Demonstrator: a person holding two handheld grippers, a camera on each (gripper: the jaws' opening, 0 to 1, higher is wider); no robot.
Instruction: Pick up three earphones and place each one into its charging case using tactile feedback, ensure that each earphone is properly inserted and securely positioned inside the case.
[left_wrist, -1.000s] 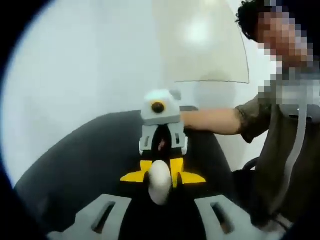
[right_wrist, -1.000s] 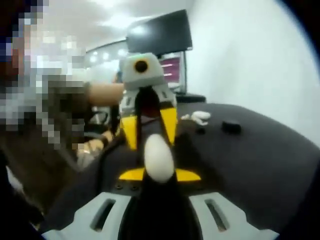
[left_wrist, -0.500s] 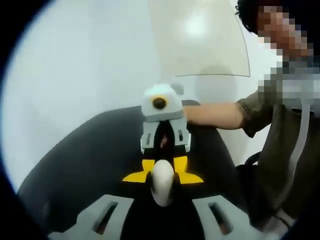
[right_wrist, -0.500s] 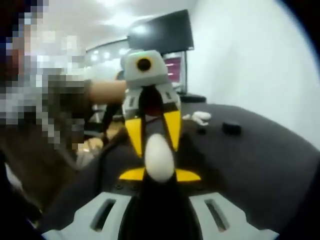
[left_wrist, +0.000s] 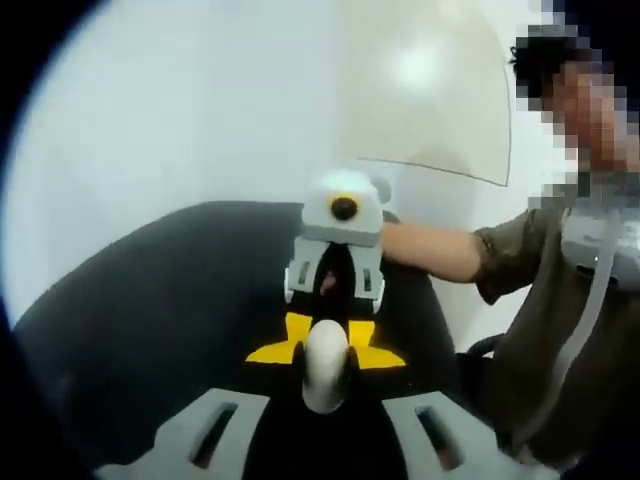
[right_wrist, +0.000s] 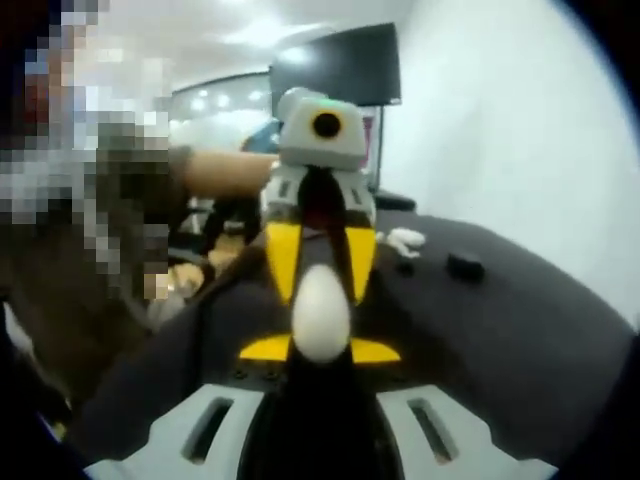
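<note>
Case (left_wrist: 325, 360): white, oval and blurred, held in the air above the table (left_wrist: 150, 300); in the right gripper view it (right_wrist: 320, 315) sits dead centre, just past my own jaw tips
Left gripper (left_wrist: 325, 385): my jaws are drawn in narrow and clamp the case by its near end; in the right gripper view it (right_wrist: 322, 275) faces me, its yellow jaws hugging the far end of the case on both sides
Right gripper (right_wrist: 320, 352): narrow too, jaws closed on the case from the opposite end; in the left gripper view it (left_wrist: 328, 330) points straight back at my left one, yellow tips touching the case
Grippers together: nose to nose, with the case between them
Table: dark top, seen below and beyond both grippers (right_wrist: 520, 340)
White bits (right_wrist: 405, 240): small pale pieces lying together near the far edge of the tabletop, too blurred to tell what they are
Black piece (right_wrist: 465, 267): small and low, on the tabletop near the white bits, apart from them
Arm (left_wrist: 430, 250): my bare forearm runs in from the right behind the right gripper
Monitor (right_wrist: 340, 65): dark screen beyond the far edge of the table
</note>
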